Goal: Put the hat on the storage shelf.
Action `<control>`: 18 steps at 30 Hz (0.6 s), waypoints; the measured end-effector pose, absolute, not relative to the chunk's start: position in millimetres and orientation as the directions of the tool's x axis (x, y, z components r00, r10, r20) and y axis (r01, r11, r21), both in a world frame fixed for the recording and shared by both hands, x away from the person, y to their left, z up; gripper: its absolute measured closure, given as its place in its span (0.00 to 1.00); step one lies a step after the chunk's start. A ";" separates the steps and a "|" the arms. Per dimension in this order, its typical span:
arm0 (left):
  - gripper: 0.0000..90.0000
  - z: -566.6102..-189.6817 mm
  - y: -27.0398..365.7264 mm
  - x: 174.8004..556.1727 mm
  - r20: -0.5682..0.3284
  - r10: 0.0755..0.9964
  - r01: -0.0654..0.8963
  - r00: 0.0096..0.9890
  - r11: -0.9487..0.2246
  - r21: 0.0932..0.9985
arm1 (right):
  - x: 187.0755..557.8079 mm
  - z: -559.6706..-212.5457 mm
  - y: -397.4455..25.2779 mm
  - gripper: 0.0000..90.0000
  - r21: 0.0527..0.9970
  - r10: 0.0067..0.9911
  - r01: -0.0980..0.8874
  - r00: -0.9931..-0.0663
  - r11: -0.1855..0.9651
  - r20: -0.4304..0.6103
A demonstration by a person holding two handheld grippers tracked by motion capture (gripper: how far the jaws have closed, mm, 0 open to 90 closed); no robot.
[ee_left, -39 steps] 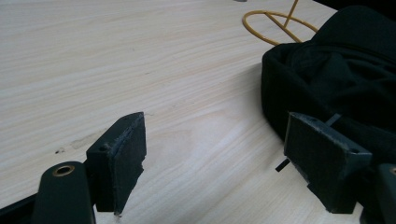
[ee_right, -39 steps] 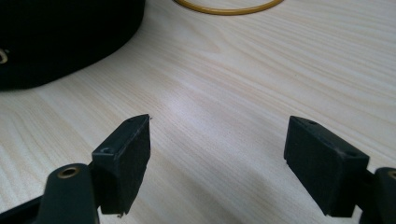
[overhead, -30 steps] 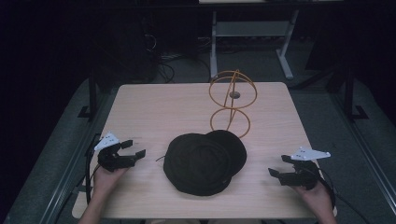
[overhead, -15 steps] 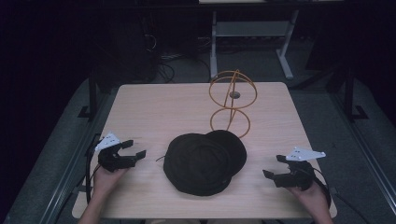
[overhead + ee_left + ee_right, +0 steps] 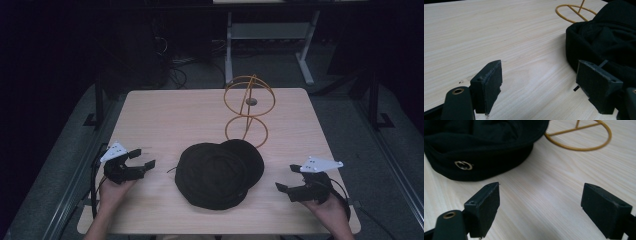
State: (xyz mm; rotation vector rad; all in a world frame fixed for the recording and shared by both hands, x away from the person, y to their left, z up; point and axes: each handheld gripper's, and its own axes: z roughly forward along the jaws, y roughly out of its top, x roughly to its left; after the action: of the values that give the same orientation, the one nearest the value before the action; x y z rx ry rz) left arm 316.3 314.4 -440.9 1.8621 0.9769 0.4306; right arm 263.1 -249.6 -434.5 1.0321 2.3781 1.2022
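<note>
A: Hat (image 5: 218, 173) mid-table (image 5: 170, 115), soft, light, floppy. My left claw (image 5: 143, 158) and right claw (image 5: 285, 180) both gape wide, holding nothing

B: I'd pinch its stitched band, 1 claw each side

Looks like a lab or recording studio, dim and dark all around. Light wooden table (image 5: 165, 115) stands on grey carpet (image 5: 65, 165). Behind it a white metal desk frame (image 5: 270, 35), loose cables (image 5: 172, 62) on the floor, black stand legs (image 5: 97, 107) beside the table. No household furniture.
</note>
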 end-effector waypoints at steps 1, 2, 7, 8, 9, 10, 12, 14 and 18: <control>0.23 -440.9 314.6 316.1 -0.109 0.779 0.442 0.618 -0.229 0.867 | 262.8 -433.2 -248.0 0.17 0.790 0.700 0.465 -0.711 0.399 0.065; 0.23 -440.9 314.7 316.0 -0.107 0.779 0.442 0.618 -0.232 0.866 | 261.9 -431.5 -245.9 0.17 0.793 0.694 0.462 -0.716 0.398 0.069; 0.23 -440.5 314.9 314.8 -0.093 0.781 0.434 0.618 -0.239 0.869 | 258.9 -421.8 -231.1 0.20 0.793 0.653 0.430 -0.756 0.432 0.054; 0.23 -440.4 314.8 314.8 -0.094 0.782 0.433 0.617 -0.237 0.869 | 258.2 -419.1 -228.0 0.21 0.792 0.644 0.421 -0.764 0.442 0.047; 0.23 -440.4 314.9 314.8 -0.095 0.782 0.433 0.616 -0.236 0.870 | 257.9 -416.3 -225.0 0.22 0.793 0.632 0.409 -0.774 0.452 0.039; 0.23 -440.2 315.1 314.8 -0.097 0.782 0.434 0.616 -0.234 0.870 | 257.0 -413.3 -221.5 0.22 0.795 0.626 0.403 -0.779 0.454 0.038; 0.23 -440.2 315.0 314.8 -0.100 0.782 0.434 0.615 -0.230 0.871 | 255.9 -407.8 -215.0 0.24 0.798 0.604 0.384 -0.796 0.465 0.031; 0.23 -439.8 315.6 314.6 -0.099 0.782 0.434 0.616 -0.232 0.870 | 254.6 -402.4 -208.0 0.25 0.797 0.583 0.367 -0.812 0.481 0.022; 0.23 -440.2 315.7 315.0 -0.106 0.781 0.439 0.616 -0.228 0.869 | 254.1 -394.4 -193.3 0.28 0.793 0.545 0.340 -0.838 0.506 0.012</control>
State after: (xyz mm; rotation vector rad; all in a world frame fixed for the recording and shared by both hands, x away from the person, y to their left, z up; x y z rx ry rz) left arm 315.0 315.7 -440.2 1.8649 0.9773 0.4394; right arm 254.1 -193.3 -394.4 0.7524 2.5105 1.2418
